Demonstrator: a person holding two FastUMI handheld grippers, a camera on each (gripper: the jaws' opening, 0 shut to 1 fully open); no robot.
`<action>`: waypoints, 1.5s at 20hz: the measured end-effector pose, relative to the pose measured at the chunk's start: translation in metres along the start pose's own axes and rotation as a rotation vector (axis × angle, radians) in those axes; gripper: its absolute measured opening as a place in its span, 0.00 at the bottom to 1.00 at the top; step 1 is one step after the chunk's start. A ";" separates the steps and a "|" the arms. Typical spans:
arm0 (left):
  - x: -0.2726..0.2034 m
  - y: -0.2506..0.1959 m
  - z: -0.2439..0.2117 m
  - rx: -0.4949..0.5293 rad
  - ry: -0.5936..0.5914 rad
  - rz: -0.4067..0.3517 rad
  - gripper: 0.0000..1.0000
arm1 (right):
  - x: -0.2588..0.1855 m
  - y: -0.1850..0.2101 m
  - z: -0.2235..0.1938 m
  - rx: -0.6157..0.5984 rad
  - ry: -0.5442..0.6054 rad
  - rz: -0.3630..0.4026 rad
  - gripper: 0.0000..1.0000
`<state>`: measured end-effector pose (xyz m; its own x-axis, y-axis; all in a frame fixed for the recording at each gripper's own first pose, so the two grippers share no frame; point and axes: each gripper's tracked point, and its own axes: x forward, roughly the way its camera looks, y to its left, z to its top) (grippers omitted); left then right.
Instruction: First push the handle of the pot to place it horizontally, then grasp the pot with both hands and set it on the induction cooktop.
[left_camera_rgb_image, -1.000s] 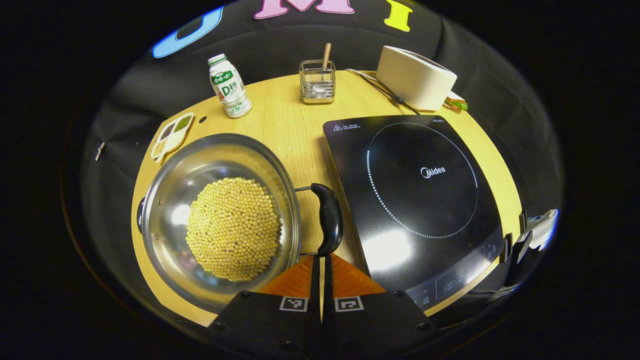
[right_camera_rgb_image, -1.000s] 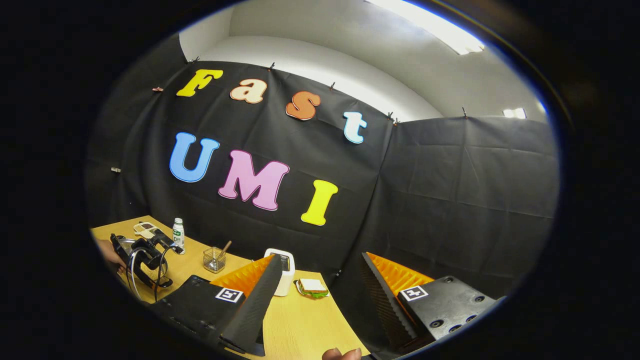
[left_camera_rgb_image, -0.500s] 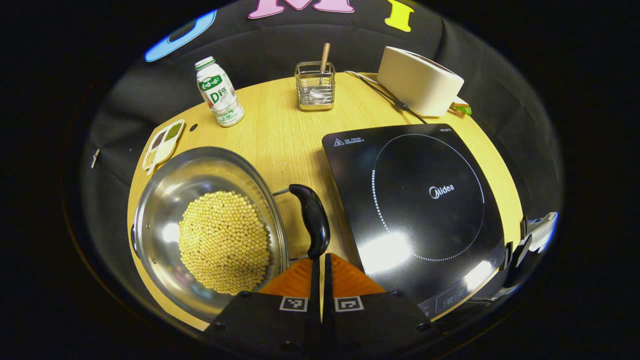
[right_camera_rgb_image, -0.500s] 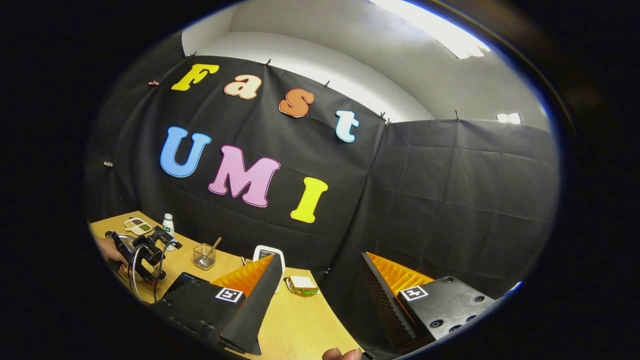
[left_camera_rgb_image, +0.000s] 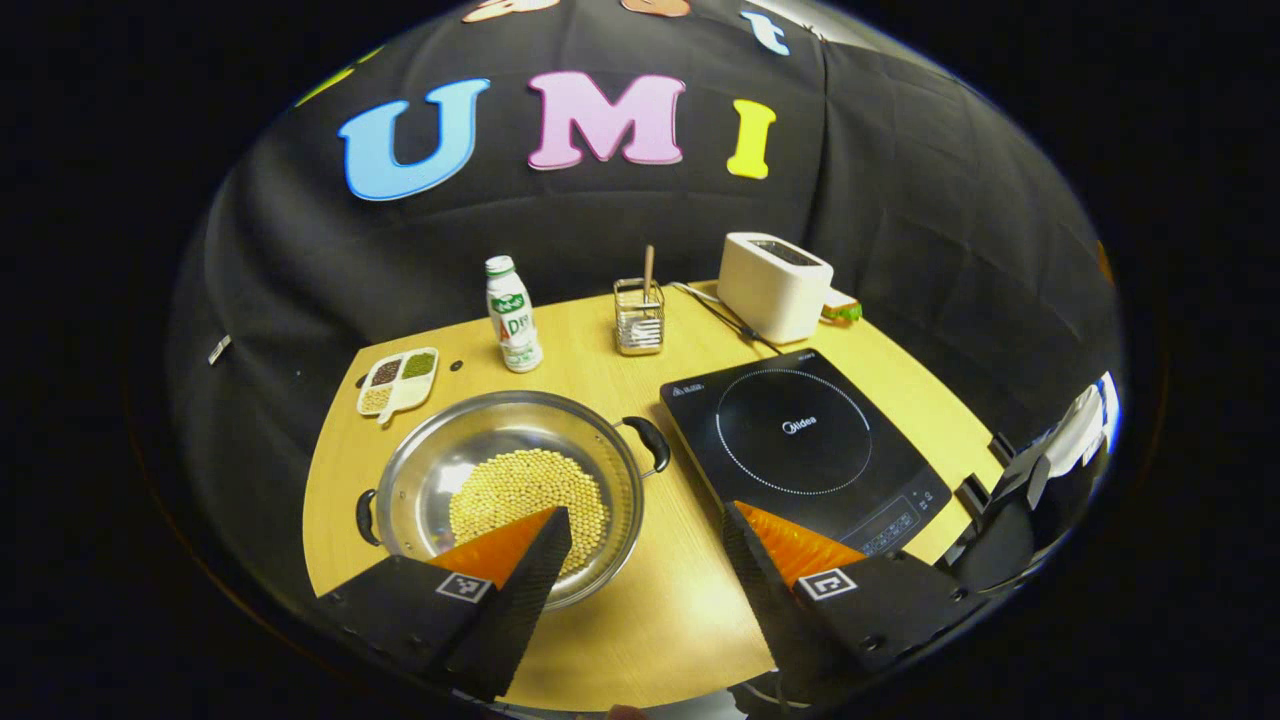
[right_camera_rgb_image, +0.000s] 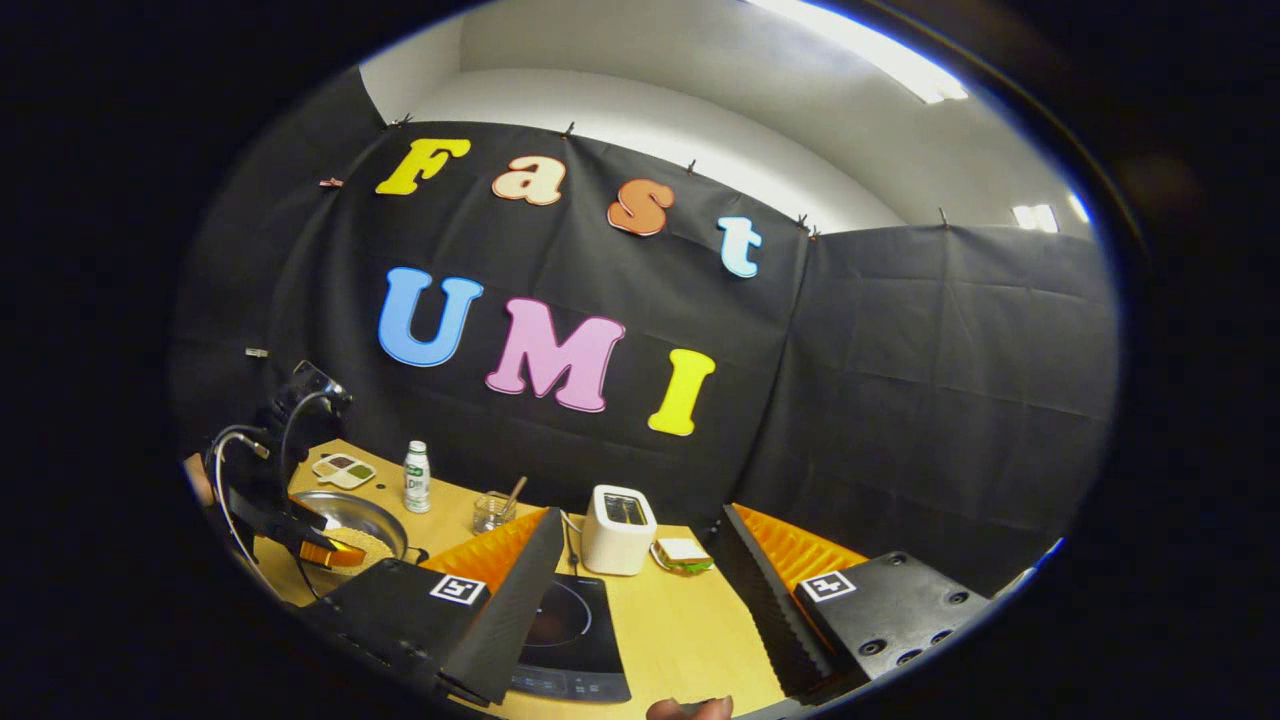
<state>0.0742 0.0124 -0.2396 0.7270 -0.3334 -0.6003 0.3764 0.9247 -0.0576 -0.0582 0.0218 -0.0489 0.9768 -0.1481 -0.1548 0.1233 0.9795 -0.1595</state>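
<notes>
Since 0.5 s ago, left gripper (left_camera_rgb_image: 640, 530) has pulled up and back from the pot's near handle (left_camera_rgb_image: 650, 443), and its fingers, then pressed together, now stand wide apart and empty. Right gripper (right_camera_rgb_image: 640, 545) has swung slightly toward the tabletop; it is likewise spread, holding nothing.

Left gripper view: pot (left_camera_rgb_image: 510, 490) sits on the tabletop (left_camera_rgb_image: 660, 610) left of the induction cooktop (left_camera_rgb_image: 800, 440), close beside it but not on it. It carries a mound of yellow beans (left_camera_rgb_image: 525, 495). Both black handles, the near one and the far handle (left_camera_rgb_image: 366, 516), lie out flat from the rim. Judgement: handle-push step looks done; the release and retreat suit re-aiming for a two-handed grasp, one gripper per handle.

Beyond the pot: sectioned dish (left_camera_rgb_image: 398, 379), bottle (left_camera_rgb_image: 513, 315), wire holder (left_camera_rgb_image: 640, 318), toaster (left_camera_rgb_image: 775, 287) at the back edge.

View differences: left gripper view looks down into the pot and shows both handles and the full cooktop ring. Right gripper view sits lower and farther right; it shows the left gripper (right_camera_rgb_image: 320, 545) from outside, hanging over the pot (right_camera_rgb_image: 350, 520), a sandwich (right_camera_rgb_image: 683, 553) by the toaster (right_camera_rgb_image: 618, 515), and the cooktop's (right_camera_rgb_image: 575, 640) front part between its own fingers. Pot handles cannot be made out there.
</notes>
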 end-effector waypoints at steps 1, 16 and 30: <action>-0.011 0.013 0.000 -0.009 -0.017 0.015 0.95 | 0.001 0.010 0.000 -0.003 0.002 0.021 0.98; -0.059 0.186 -0.060 -0.199 -0.078 0.280 0.96 | 0.074 0.188 -0.077 0.079 0.250 0.343 0.98; 0.027 0.251 -0.092 -0.271 0.076 0.289 0.95 | 0.145 0.305 -0.211 0.074 0.612 0.476 0.99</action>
<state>0.1356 0.2526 -0.3435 0.7323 -0.0476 -0.6793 -0.0094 0.9967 -0.0800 0.0837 0.2698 -0.3256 0.6596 0.2624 -0.7043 -0.2522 0.9600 0.1214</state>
